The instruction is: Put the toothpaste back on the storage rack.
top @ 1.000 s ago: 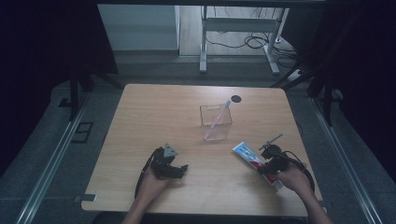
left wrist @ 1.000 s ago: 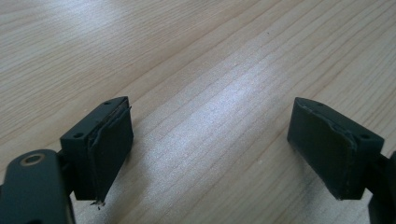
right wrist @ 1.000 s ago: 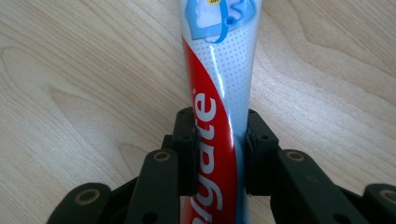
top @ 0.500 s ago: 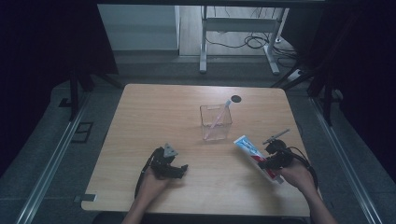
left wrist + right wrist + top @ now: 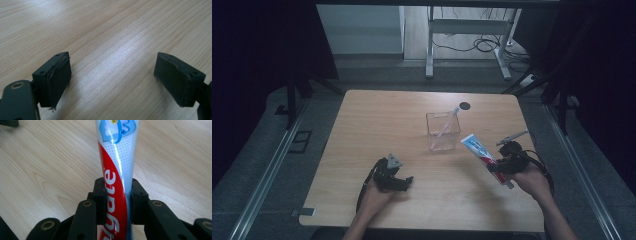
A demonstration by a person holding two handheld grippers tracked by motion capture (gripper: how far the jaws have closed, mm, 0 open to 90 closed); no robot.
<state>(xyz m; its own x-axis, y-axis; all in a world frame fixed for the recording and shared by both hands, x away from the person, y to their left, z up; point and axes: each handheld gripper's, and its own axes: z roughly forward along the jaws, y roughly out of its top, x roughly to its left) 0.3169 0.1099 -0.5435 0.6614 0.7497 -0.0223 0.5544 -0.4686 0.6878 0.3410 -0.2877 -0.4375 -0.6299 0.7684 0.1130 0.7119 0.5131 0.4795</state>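
A red, white and blue toothpaste tube [image 5: 480, 151] is lifted off the table at the right, held in my right gripper [image 5: 504, 167]. In the right gripper view both black jaws press on the tube [image 5: 116, 195] near its lower half, and the tube runs up and away from the camera. A clear plastic cup [image 5: 443, 131] stands at the table's middle with a pink-and-white toothbrush [image 5: 447, 125] leaning in it. My left gripper [image 5: 404, 182] rests low over the table at the front left. Its jaws stand wide apart in the left gripper view, with bare wood [image 5: 112, 62] between them.
The wooden table [image 5: 377, 120] has a small black round spot [image 5: 465, 105] behind the cup. A grey pen-like rod [image 5: 512, 136] sticks out by the right hand. Dark floor, metal rails and a desk frame with cables lie beyond the table.
My right gripper has risen with the toothpaste tube and carried it slightly toward the cup. The left gripper has stayed where it was.
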